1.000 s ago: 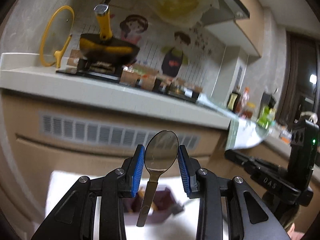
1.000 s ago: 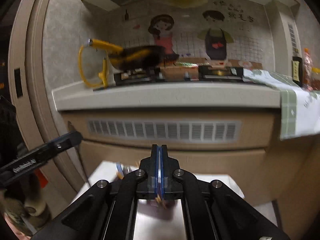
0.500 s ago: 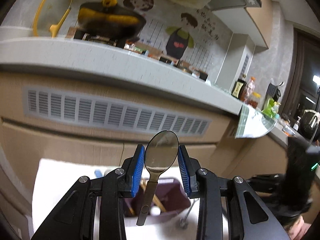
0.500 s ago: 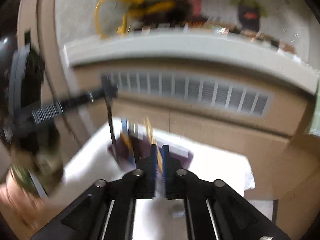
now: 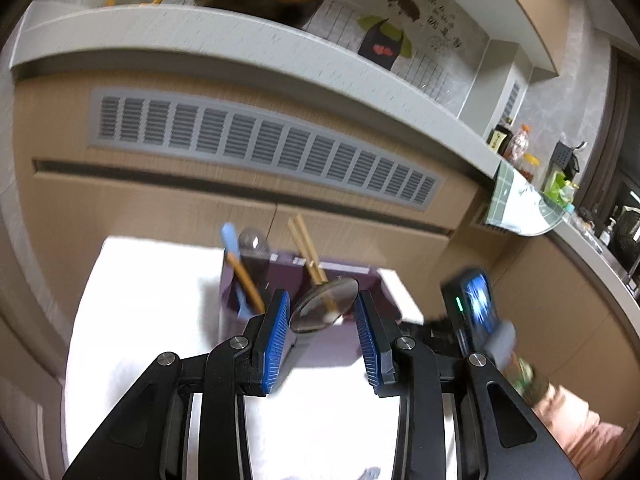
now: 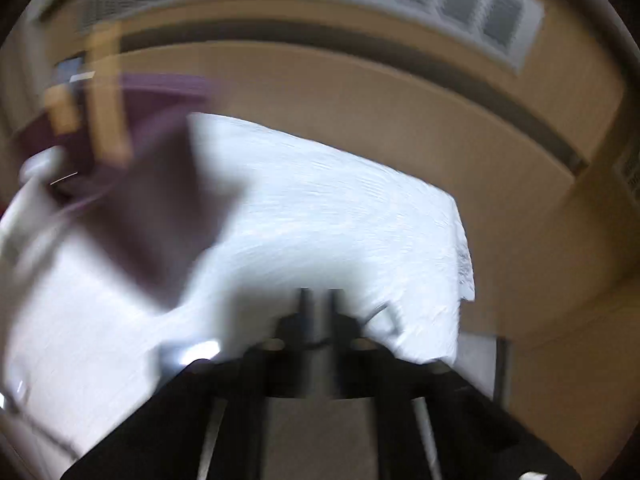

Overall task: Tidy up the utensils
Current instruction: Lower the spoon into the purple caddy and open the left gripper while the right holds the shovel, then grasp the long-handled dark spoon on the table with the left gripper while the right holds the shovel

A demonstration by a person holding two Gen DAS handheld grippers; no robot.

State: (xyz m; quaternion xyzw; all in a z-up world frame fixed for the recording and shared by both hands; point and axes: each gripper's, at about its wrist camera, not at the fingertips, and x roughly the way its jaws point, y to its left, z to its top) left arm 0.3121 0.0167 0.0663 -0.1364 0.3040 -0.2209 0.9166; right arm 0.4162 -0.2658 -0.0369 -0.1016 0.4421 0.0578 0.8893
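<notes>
In the left wrist view a metal spoon [image 5: 325,309] sits between the blue pads of my left gripper [image 5: 322,322], its bowl tilted sideways with gaps to both pads. It hangs just above a purple utensil holder [image 5: 360,286] that holds wooden chopsticks [image 5: 308,250] and a blue-tipped utensil [image 5: 236,256]. The right wrist view is heavily blurred; my right gripper [image 6: 318,312] looks nearly closed with nothing seen in it, low over the white cloth [image 6: 340,216], and the holder [image 6: 160,184] lies to its left.
The holder stands on a small table with a white cloth [image 5: 152,304]. Behind it is a beige cabinet front with a grey vent [image 5: 260,148] under a countertop. The other gripper's body [image 5: 476,312] shows to the right.
Both cameras have tipped down toward the table. The spoon has tilted sideways and the left jaws have widened around it. The right gripper has swung right and down, away from the holder.
</notes>
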